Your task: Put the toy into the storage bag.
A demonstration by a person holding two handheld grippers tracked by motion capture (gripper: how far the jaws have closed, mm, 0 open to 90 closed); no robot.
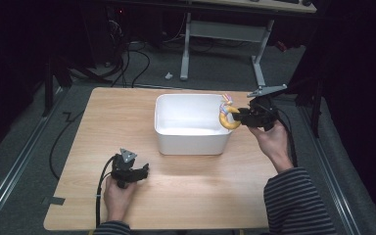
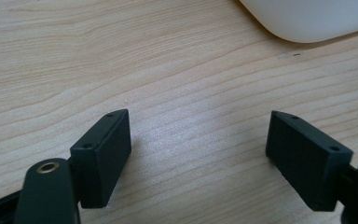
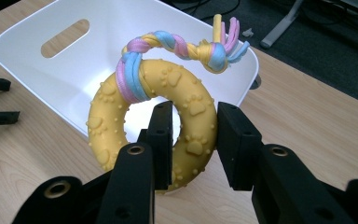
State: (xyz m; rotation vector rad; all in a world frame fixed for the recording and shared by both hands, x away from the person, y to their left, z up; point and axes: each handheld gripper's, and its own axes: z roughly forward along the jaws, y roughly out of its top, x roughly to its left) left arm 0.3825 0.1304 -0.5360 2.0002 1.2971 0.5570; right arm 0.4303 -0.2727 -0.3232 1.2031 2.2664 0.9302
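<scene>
Here the right tool (image 3: 193, 140) pinches a yellow ring (image 3: 151, 121) by its band, seemingly just over the right rim of the white bin (image 1: 192, 139), probably to drop it in, while the left tool (image 2: 198, 158) rests wide open, empty, on the near-left bench (image 1: 200, 196).

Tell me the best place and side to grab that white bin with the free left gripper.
Take the white bin by its near long wall, coming down from above with the open left gripper: the bin stands upright, open-topped, and its thin rim would fit between the jaws.
</scene>
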